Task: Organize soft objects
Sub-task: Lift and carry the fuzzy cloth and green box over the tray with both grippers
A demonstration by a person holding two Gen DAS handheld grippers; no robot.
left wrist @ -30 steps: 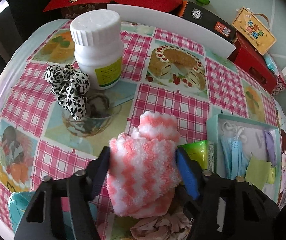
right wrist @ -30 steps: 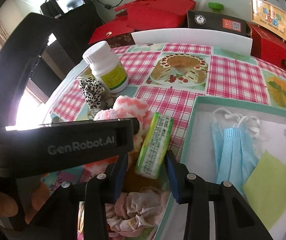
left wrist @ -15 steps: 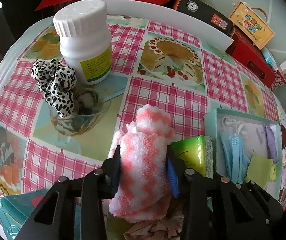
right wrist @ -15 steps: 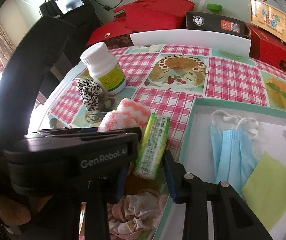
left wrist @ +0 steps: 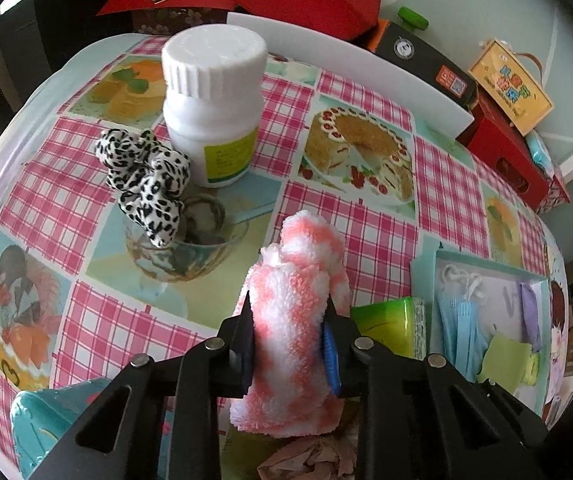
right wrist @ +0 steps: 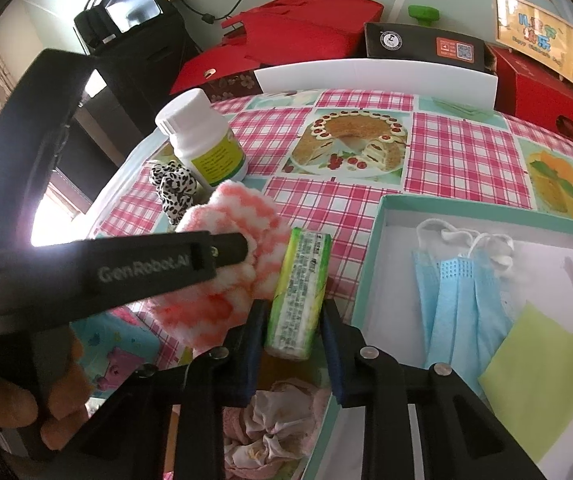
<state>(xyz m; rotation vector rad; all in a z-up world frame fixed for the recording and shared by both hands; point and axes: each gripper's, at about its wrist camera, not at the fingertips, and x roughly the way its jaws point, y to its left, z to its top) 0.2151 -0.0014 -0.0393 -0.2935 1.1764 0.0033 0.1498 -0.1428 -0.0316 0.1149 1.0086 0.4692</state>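
Note:
My left gripper (left wrist: 288, 330) is shut on a fluffy pink-and-white sock (left wrist: 298, 320) and holds it above the checked tablecloth; the sock also shows in the right wrist view (right wrist: 230, 248). My right gripper (right wrist: 292, 330) has closed onto a green tissue pack (right wrist: 300, 292), its jaws touching both sides. The pack shows at the left gripper's right (left wrist: 386, 322). A leopard-print scrunchie (left wrist: 146, 184) lies by a white bottle (left wrist: 214, 100). A teal box (right wrist: 386, 220) to the right holds blue face masks (right wrist: 458, 300) and a green cloth (right wrist: 542, 372).
A crumpled pink scrunchie (right wrist: 274, 420) lies under the right gripper. A white board (right wrist: 374, 78) stands at the table's far edge, with red boxes (right wrist: 298, 36) and a black box (right wrist: 422, 46) behind it. A teal printed item (left wrist: 46, 420) lies at the near left.
The left gripper closed tighter on the sock and lifted it. The right gripper's jaws closed in on the green tissue pack.

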